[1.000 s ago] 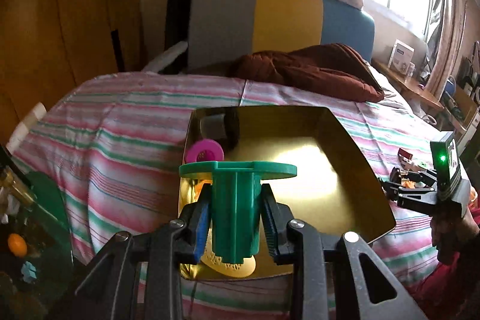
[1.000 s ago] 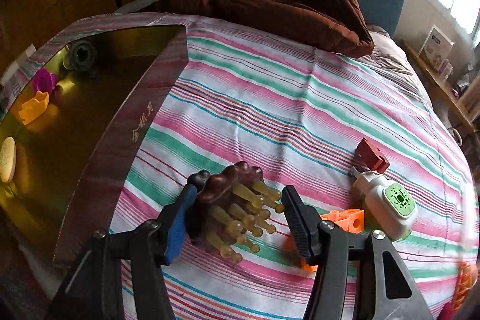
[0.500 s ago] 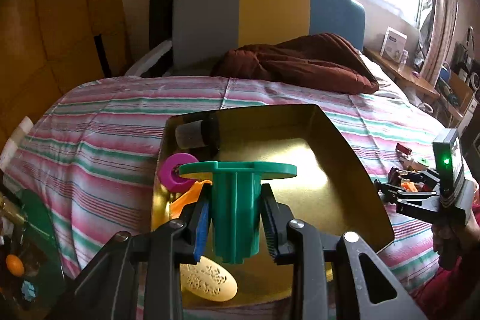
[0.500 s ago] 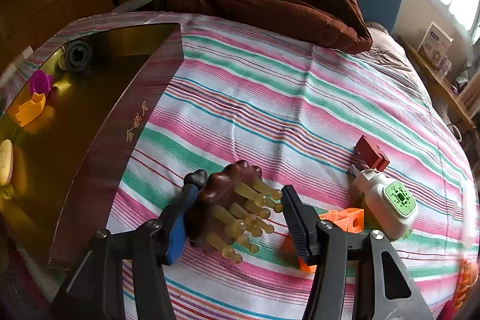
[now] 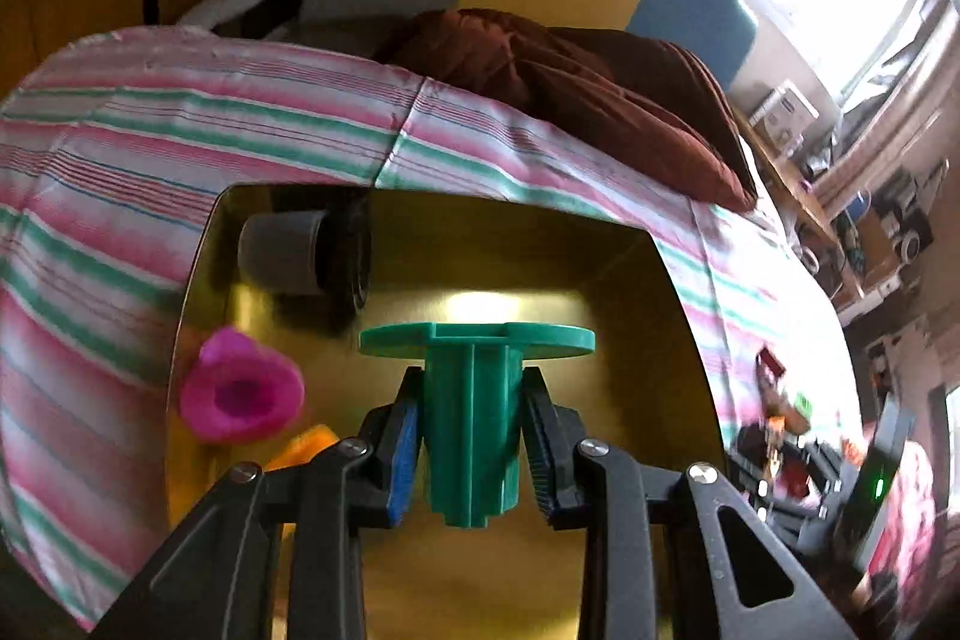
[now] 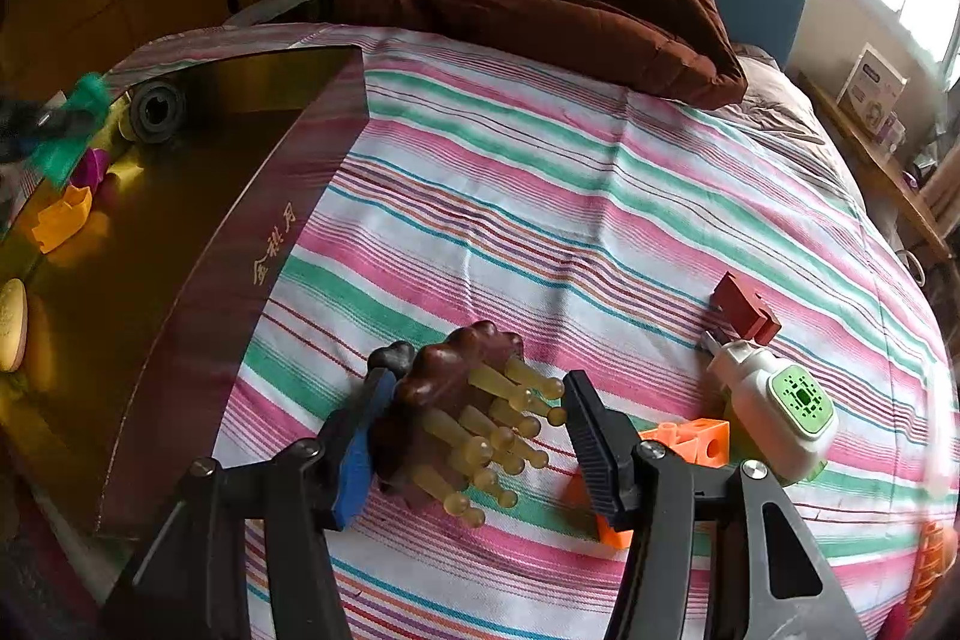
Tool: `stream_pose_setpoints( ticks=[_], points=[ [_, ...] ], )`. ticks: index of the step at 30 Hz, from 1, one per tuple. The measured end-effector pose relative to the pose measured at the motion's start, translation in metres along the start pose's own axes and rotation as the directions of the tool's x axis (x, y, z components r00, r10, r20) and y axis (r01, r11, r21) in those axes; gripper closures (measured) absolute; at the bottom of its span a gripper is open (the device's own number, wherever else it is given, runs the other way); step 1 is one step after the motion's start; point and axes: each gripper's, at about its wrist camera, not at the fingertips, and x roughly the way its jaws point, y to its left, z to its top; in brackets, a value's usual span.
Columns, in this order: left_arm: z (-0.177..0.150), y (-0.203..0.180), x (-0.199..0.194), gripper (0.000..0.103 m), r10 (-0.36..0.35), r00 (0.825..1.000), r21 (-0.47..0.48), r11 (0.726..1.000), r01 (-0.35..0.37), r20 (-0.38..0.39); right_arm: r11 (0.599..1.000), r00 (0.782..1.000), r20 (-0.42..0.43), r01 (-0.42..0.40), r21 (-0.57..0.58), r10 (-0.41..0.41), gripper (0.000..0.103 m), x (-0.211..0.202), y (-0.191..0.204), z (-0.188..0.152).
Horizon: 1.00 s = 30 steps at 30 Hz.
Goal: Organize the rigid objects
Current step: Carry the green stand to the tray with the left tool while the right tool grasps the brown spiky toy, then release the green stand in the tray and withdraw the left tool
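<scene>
My left gripper [image 5: 474, 451] is shut on a green plastic spool [image 5: 471, 400] and holds it upright over the gold tray [image 5: 600, 280]. In the tray lie a grey roller [image 5: 300, 250], a pink cup [image 5: 240, 394] and an orange piece [image 5: 306, 445]. My right gripper [image 6: 480, 436] holds a brown massage brush with yellow pegs [image 6: 462, 406] between its jaws above the striped bedspread, right of the tray [image 6: 210, 316]. The left gripper with the green spool [image 6: 66, 130] shows blurred at the far left of the right wrist view.
On the bedspread to the right lie a red block [image 6: 744, 307], a white and green device [image 6: 774, 406] and orange cube pieces [image 6: 690, 448]. A cream disc [image 6: 12, 322] lies in the tray. A brown blanket [image 6: 540, 16] lies at the headboard. A shelf with boxes [image 6: 870, 88] stands at the right.
My left gripper has moved forward and lower over the tray with the green spool. The right gripper with the brush has barely moved.
</scene>
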Motion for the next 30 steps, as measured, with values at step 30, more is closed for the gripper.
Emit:
stream_pose_setpoints(
  ticks=[30],
  points=[
    [-0.007, -0.01, -0.047, 0.068, 0.193, 0.959, 0.089, 0.973, -0.215, 0.207, 1.0, 1.0, 0.008, 0.012, -0.009, -0.012, 0.045, 0.003, 0.001, -0.001]
  ],
)
